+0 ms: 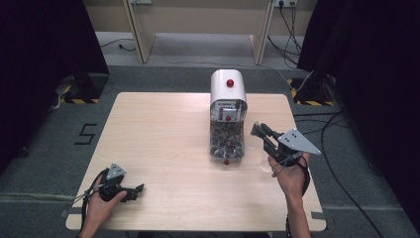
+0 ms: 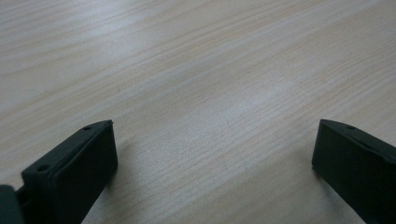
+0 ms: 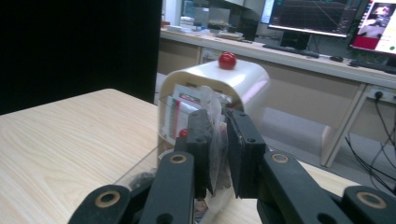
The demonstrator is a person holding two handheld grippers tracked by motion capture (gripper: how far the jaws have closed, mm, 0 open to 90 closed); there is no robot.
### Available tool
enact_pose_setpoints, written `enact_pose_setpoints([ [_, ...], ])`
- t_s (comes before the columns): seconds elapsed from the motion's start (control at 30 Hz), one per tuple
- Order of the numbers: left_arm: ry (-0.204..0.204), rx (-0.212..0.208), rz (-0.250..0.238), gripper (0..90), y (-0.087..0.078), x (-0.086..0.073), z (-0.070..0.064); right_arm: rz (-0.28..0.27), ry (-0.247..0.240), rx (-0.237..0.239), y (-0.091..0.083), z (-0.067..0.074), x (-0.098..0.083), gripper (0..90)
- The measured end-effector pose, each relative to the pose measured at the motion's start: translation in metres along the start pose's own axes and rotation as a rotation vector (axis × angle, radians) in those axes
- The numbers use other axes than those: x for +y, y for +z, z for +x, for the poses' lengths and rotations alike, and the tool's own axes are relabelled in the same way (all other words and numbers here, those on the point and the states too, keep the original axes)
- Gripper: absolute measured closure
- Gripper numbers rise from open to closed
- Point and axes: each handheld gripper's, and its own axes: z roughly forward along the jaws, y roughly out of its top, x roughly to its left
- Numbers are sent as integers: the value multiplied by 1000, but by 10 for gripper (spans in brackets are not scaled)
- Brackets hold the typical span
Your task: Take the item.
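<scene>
A white dispenser (image 1: 221, 89) with a red knob (image 1: 230, 83) on top stands at the middle back of the wooden table (image 1: 163, 124). Its clear front bin (image 1: 226, 141) holds dark pieces. My right gripper (image 1: 257, 130) hovers just right of the bin, and in the right gripper view the right gripper (image 3: 218, 140) is shut on a thin clear plastic bag (image 3: 214, 112) in front of the dispenser (image 3: 243, 81). The bag (image 1: 259, 154) hangs below the jaws. My left gripper (image 1: 137, 189) rests low at the front left; in its own view the left gripper (image 2: 215, 123) is open over bare wood.
Cables run over the grey floor right of the table (image 1: 337, 148). Dark curtains stand on both sides. Desk legs (image 1: 138, 34) rise beyond the far edge. In the right gripper view, monitors (image 3: 317, 14) sit on a desk behind the dispenser.
</scene>
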Motion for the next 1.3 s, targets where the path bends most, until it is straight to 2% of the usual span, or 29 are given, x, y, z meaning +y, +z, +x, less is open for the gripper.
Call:
enact_pose_setpoints([
  [0.53, -1, 0, 0, 0, 0, 0, 0, -13, 25, -82, -29, -26, -4, 802],
  [0.7, 0, 0, 0, 0, 0, 0, 0, -7, 24, -97, -35, -29, -6, 802],
  [0.9, -1, 0, 0, 0, 0, 0, 0, 17, 26, -119, -38, -34, -12, 802],
  [1.3, 0, 0, 0, 0, 0, 0, 0, 88, 26, -122, -36, -37, -29, 801],
])
